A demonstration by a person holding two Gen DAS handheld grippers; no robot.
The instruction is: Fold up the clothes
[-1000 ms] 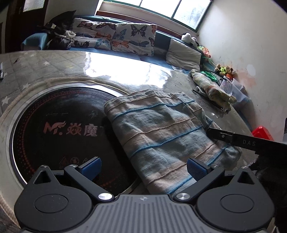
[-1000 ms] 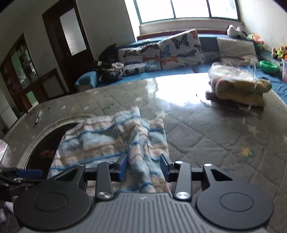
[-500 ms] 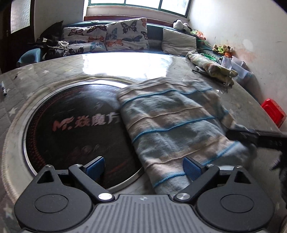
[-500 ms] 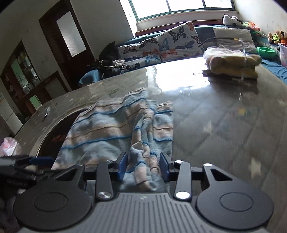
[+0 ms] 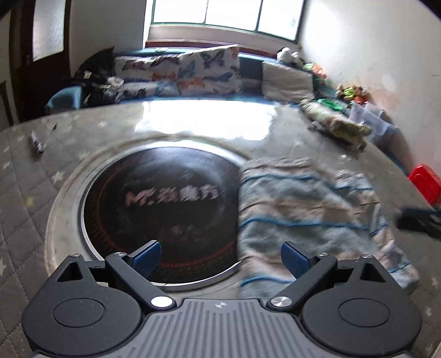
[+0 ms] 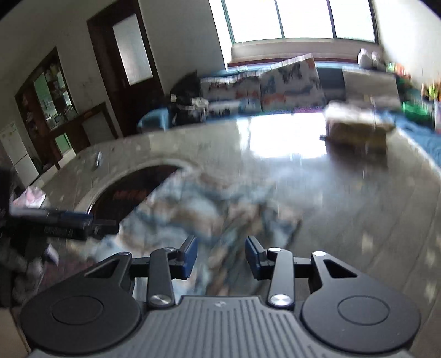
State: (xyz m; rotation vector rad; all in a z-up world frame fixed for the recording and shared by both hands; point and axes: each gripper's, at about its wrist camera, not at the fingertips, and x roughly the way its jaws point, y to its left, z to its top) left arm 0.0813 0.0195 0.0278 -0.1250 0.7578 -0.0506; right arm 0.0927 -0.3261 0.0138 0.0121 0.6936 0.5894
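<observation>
The striped cloth [image 5: 308,217] lies folded on the round table [image 5: 33,192]. It is pale blue and tan with thin blue lines. Its left side hangs over the rim of the black disc [image 5: 160,203] set in the middle of the table. The rest of it spreads toward the table's right edge. In the right wrist view the cloth [image 6: 209,212] looks bunched and blurry.

The left gripper [image 5: 220,256] hangs above the near part of the disc and the cloth's near left corner. Its blue pads [image 5: 146,254] stand far apart and nothing is between them.

The right gripper [image 6: 220,256] is over the cloth's near end. Its pads [image 6: 190,256] sit about halfway apart. The cloth shows in the gap, but the picture is too blurry, so I cannot tell if they pinch it.

A second folded cloth [image 5: 336,126], yellow and cream, rests near the table's far right edge. A small dark thing [image 5: 37,141] lies near the far left edge. Behind the table is a sofa with butterfly pillows [image 5: 193,71], under a bright window [image 5: 223,13]. A red box [image 5: 425,183] sits past the table's right edge. A dark door [image 6: 126,63] is seen in the right wrist view.
</observation>
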